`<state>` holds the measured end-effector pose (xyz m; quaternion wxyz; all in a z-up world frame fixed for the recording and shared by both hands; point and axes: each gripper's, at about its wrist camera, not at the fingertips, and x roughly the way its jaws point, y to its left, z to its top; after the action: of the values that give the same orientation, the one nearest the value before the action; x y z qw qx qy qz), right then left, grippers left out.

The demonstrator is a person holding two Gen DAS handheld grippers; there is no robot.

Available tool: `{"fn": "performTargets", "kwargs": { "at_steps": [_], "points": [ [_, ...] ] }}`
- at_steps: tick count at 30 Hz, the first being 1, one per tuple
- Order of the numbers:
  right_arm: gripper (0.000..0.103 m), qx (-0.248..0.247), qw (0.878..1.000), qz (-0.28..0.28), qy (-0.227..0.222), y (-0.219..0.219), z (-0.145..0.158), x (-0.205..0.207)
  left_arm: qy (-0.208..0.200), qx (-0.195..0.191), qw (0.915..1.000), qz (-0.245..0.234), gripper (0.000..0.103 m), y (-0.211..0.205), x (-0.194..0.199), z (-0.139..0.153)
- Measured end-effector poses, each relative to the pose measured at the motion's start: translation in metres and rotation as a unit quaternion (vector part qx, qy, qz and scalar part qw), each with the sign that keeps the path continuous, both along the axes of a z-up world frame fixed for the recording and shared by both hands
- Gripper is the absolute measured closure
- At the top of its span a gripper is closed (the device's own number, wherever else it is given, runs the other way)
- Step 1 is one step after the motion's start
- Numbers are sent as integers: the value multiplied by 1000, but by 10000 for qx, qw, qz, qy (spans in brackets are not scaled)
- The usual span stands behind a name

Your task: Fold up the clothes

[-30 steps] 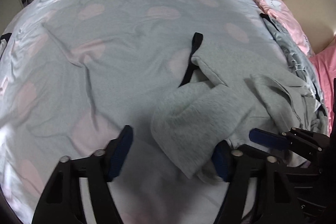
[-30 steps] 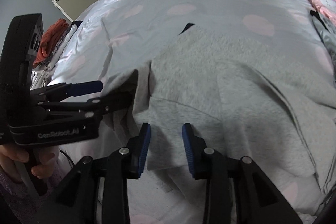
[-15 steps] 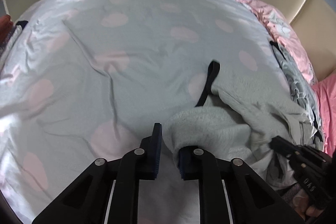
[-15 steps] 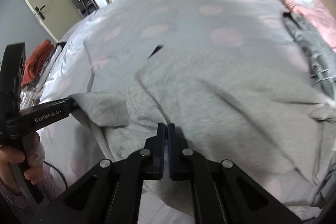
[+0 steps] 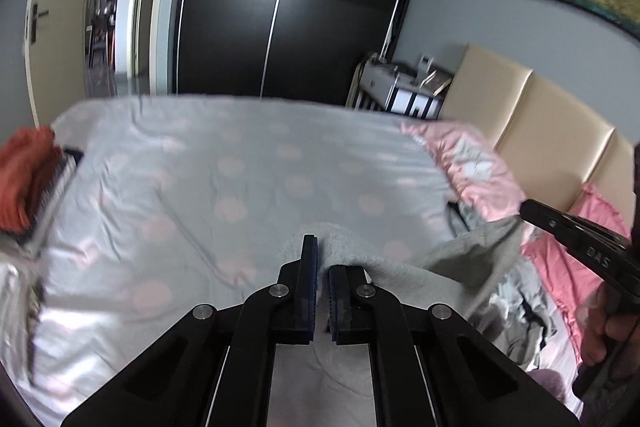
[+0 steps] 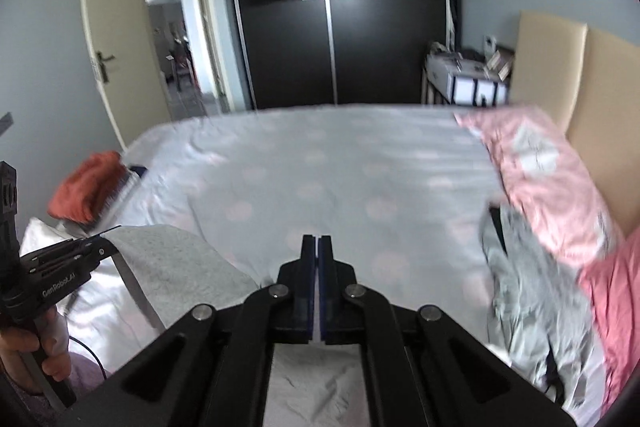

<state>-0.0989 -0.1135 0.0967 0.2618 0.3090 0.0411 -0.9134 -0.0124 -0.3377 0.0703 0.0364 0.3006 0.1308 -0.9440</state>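
Observation:
A light grey fleecy garment (image 5: 400, 271) hangs lifted above the bed, stretched between both grippers. My left gripper (image 5: 322, 259) is shut on one bunched edge of it. In the left wrist view the right gripper (image 5: 536, 213) pinches the other end at the far right, held by a hand. In the right wrist view my right gripper (image 6: 319, 241) is shut, with pale cloth showing below its fingers. The left gripper (image 6: 96, 251) holds the grey garment (image 6: 168, 259) at the left of that view.
The bed sheet (image 6: 320, 167) is pale grey with pink dots. A second grey garment with black straps (image 6: 520, 279) lies by the pink pillows (image 6: 540, 179) and beige headboard (image 6: 600, 87). An orange clothes pile (image 6: 88, 187) sits at the bed's left edge. A black wardrobe (image 5: 288, 27) stands beyond.
Both grippers went from open to shut on the grey garment and raised it off the bed. Both cameras now tilt up toward the wardrobe and walls.

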Motion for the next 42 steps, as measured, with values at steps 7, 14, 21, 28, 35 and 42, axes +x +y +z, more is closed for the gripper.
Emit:
{"fn": "performTargets", "kwargs": {
  "at_steps": [7, 14, 21, 28, 35, 42],
  "points": [
    [103, 235, 9987, 35, 461, -18, 53, 15, -257, -20, 9977, -634, 98, 22, 15, 17],
    [101, 209, 9972, 379, -610, 16, -21, 22, -832, 469, 9901, -1024, 98, 51, 5, -29],
    [100, 413, 9890, 386, -1368, 31, -111, 41, -1056, 720, 9828, -1331, 98, 78, -26, -45],
    [98, 155, 9863, -23, -1644, 51, -149, 26, -1033, 78, 9838, -1461, 98, 123, -66, -46],
    [88, -247, 9772, -430, -2062, 76, -175, 5, -1432, -38, 9736, -1777, 90, 160, -110, -92],
    [82, -248, 9724, -603, -2242, 90, -189, -5, -1597, -590, 9665, -1919, 53, 176, -110, -117]
  ]
}}
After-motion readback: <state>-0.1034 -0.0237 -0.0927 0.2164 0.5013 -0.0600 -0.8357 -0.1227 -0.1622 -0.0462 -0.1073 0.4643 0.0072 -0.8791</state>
